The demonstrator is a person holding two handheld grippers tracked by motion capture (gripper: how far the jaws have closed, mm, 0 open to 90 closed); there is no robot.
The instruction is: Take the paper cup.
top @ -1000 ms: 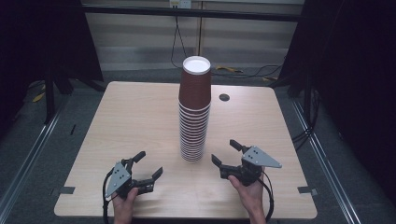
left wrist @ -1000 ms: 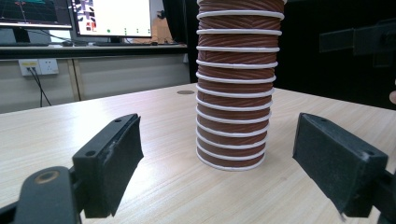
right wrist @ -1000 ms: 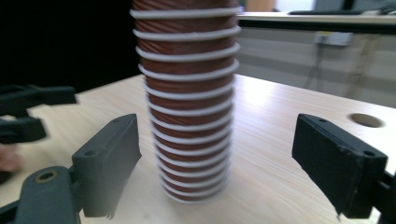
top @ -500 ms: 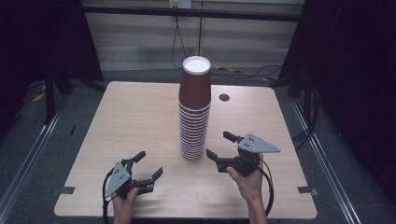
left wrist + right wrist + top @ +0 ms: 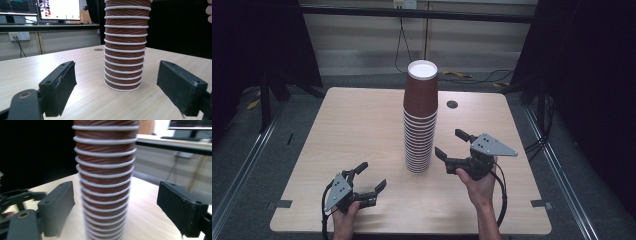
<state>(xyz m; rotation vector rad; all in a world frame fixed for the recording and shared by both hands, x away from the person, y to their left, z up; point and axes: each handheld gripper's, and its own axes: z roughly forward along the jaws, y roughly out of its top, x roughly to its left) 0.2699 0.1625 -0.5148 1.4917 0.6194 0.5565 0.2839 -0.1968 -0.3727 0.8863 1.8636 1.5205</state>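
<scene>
A tall stack of brown paper cups (image 5: 419, 120) with white rims stands upright in the middle of the wooden table (image 5: 347, 130). My right gripper (image 5: 449, 142) is open, held just right of the stack's lower part, jaws pointing at it. In the right gripper view the stack (image 5: 105, 182) looms close and blurred between the jaws of the right gripper (image 5: 116, 207), nearer the left one. My left gripper (image 5: 372, 176) rests open near the front edge, left of the stack. Its own view shows the stack (image 5: 123, 50) farther off, beyond the left gripper (image 5: 117, 87).
A small dark round hole (image 5: 452, 104) marks the tabletop behind and right of the stack. Monitors (image 5: 58, 10) stand on a desk beyond the table. Cables lie on the floor behind, and metal rails run along both sides.
My right gripper has moved forward and left, closing in on the lower part of the cup stack. The left gripper has stayed put.
</scene>
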